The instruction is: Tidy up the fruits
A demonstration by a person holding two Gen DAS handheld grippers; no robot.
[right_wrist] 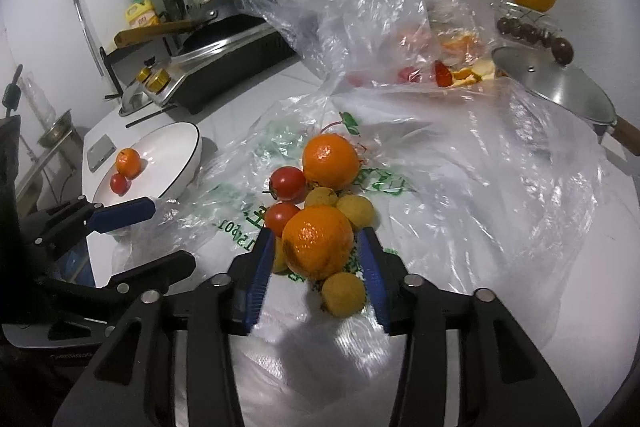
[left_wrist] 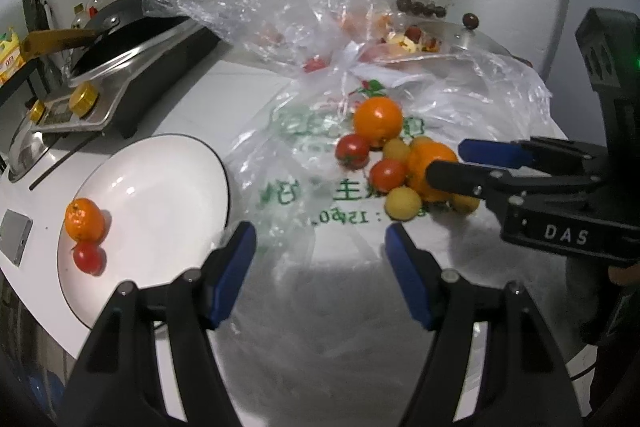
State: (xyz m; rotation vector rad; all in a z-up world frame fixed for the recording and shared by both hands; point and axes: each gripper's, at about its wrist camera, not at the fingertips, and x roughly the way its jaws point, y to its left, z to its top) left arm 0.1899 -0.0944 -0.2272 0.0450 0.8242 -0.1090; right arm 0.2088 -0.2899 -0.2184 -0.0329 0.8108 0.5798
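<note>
White countertop (right_wrist: 520, 287) against a white wall, a hob (right_wrist: 224, 63) with a pan at the far left corner. Clear printed plastic bag (right_wrist: 460, 187) spread flat over the counter's middle – a pile of oranges, red tomatoes and small yellow fruits on it. White plate (left_wrist: 160, 195) near the left edge holds one orange (left_wrist: 84, 219) and one tomato (left_wrist: 89, 258), touching. Right gripper (right_wrist: 316, 247) – jaws part open around the near orange (right_wrist: 318, 241) of the pile, pads just beside it; contact unclear. Left gripper (left_wrist: 320, 239) open, empty, over the bag beside the plate.
</note>
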